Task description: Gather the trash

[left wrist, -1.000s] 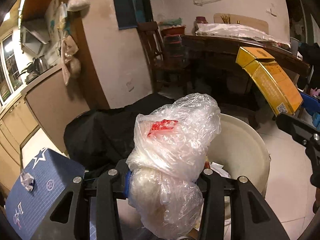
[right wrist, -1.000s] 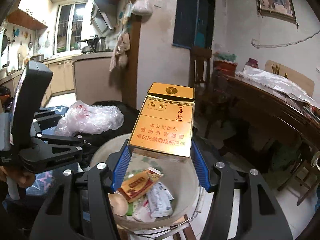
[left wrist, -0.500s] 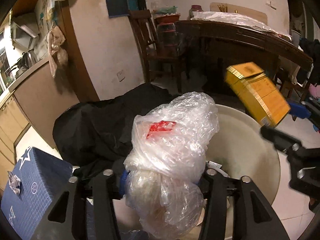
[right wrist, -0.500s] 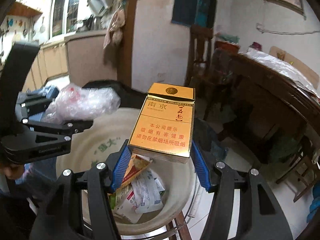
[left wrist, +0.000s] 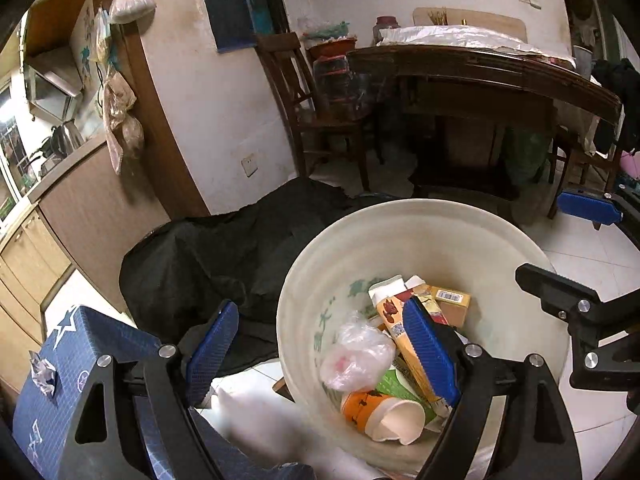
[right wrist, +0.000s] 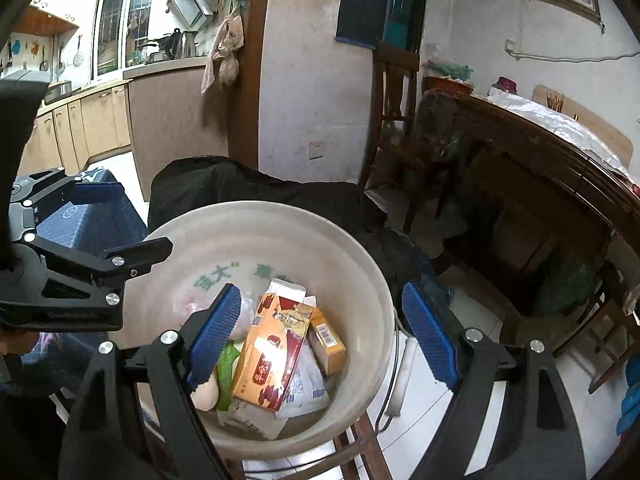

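Over the cream bucket (left wrist: 420, 220) both grippers are hanging with nothing in them. The left gripper (left wrist: 320, 356) is gaping wide, its jaws having just been opening, one blue pad out over the black bag (left wrist: 224, 256) on the left, the other above the rim. The clear plastic bag (left wrist: 356, 354) is lying down inside among the rubbish, beside a paper cup (left wrist: 384, 416) and an orange carton (right wrist: 276, 344). The right gripper (right wrist: 324, 336) is spreading just as wide, jaws freshly parted too, and the yellow cigarette box (right wrist: 328, 340) is sitting in the bucket against the carton's right side.
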`<state>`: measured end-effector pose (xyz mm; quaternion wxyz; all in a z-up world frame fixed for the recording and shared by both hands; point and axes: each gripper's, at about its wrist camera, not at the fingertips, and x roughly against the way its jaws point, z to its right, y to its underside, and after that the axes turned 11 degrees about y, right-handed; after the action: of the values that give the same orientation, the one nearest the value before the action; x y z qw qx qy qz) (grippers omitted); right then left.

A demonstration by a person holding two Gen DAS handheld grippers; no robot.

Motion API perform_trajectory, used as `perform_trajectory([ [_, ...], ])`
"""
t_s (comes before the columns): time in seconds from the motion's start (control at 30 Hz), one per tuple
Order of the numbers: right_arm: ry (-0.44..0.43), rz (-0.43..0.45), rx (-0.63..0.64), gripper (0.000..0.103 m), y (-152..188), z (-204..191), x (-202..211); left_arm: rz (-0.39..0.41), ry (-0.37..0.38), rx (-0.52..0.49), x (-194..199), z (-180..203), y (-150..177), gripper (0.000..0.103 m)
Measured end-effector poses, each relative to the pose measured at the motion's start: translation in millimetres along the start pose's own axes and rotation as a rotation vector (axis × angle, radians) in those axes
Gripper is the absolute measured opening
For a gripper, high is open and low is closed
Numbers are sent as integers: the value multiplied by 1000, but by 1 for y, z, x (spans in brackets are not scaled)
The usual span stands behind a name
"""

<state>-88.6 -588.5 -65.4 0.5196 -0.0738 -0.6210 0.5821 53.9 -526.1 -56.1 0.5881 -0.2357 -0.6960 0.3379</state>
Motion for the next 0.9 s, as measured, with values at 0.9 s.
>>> perform_trajectory([
  [0.9,323,94,-261,98,115,40,205,291,-60,238,233,35,137,98],
])
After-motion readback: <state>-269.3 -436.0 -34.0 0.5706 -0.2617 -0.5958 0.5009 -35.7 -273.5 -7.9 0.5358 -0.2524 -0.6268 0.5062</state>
